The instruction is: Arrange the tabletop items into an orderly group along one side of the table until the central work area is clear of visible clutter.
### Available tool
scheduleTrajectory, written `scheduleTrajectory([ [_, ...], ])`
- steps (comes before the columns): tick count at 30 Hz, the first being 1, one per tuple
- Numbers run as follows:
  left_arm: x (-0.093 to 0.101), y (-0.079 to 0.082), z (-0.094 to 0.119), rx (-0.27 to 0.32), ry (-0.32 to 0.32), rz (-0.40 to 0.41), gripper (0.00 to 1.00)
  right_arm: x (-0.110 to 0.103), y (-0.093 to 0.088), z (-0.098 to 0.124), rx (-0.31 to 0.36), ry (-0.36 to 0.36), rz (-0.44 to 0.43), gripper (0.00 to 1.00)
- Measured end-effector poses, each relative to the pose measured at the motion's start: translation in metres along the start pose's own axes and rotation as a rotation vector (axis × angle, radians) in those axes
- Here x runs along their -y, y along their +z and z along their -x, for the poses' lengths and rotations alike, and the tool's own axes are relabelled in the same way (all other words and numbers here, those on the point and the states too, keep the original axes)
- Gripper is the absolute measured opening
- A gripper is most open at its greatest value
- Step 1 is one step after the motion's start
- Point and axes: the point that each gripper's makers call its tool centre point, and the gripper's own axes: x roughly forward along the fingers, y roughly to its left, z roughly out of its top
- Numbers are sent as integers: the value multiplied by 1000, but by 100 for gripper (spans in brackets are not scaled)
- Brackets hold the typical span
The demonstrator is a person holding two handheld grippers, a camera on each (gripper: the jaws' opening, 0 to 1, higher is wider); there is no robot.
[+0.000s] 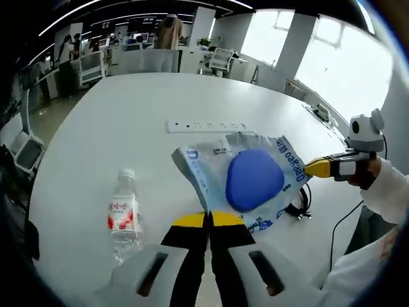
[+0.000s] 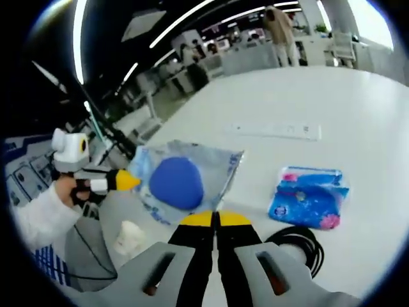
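Note:
A clear plastic bag (image 1: 211, 160) printed with blue lettering holds a rounded blue pad (image 1: 254, 179). It hangs stretched above the white table (image 1: 128, 115) between both grippers. In the left gripper view my left gripper (image 1: 208, 216) is shut on the bag's near edge, and my right gripper (image 1: 308, 168) pinches the far edge from the right. In the right gripper view my right gripper (image 2: 216, 217) is shut on the bag (image 2: 220, 163) and the left gripper (image 2: 134, 181) grips its other side.
A small water bottle (image 1: 124, 214) with a red label lies left of the bag, and a white power strip (image 1: 208, 126) lies beyond. A blue wipes pack (image 2: 307, 198) and a coiled black cable (image 2: 297, 246) lie on the table. Office desks and chairs stand behind.

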Motion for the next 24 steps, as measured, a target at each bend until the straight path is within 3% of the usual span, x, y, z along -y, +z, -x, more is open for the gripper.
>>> scheduleTrajectory([
  [9, -14, 7, -30, -43, -9, -16, 0, 19, 2, -24, -31, -30, -10, 0],
  [17, -26, 4, -65, -105, -21, 2, 0, 40, -2, -48, -67, -68, -15, 0],
  [24, -32, 4, -82, -130, -25, 19, 0, 51, -5, -60, -87, -93, -6, 0],
])
